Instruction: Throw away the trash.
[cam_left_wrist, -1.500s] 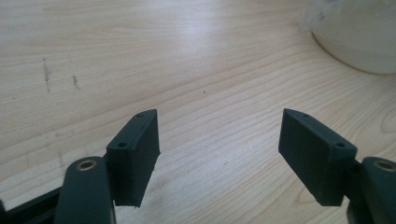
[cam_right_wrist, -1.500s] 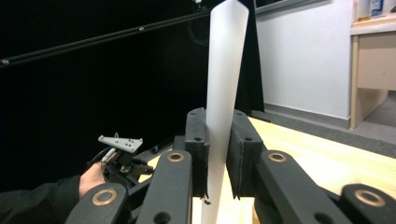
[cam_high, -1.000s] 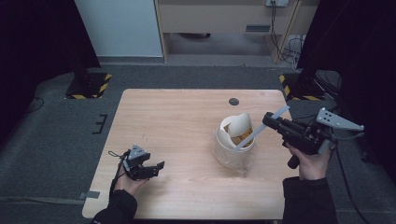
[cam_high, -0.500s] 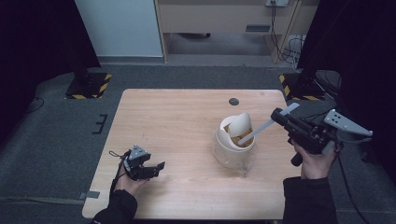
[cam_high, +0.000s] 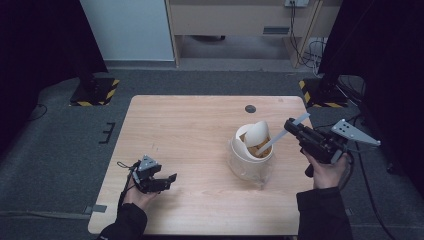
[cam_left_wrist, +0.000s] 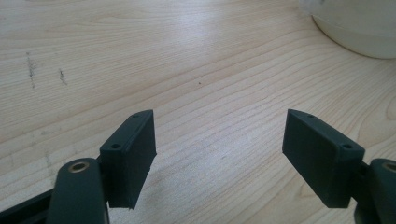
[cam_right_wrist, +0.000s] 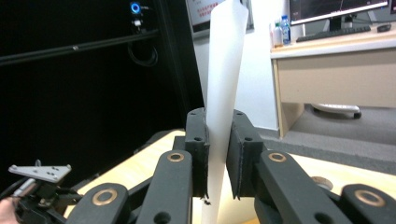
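White strip (cam_high: 282, 134): flat plastic piece, possibly spoon handle, long axis slanted from 2 o'clock down to 8 o'clock, lower end dipping into paper cup stack (cam_high: 251, 147) right of table (cam_high: 190, 130) centre. Right gripper (cam_high: 291, 125) nearer, at 3 o'clock of cups, jaws clenched flat on strip's upper part. Left gripper (cam_high: 167, 181) well apart at 8 o'clock, jaws released, holding nothing, low over bare wood.
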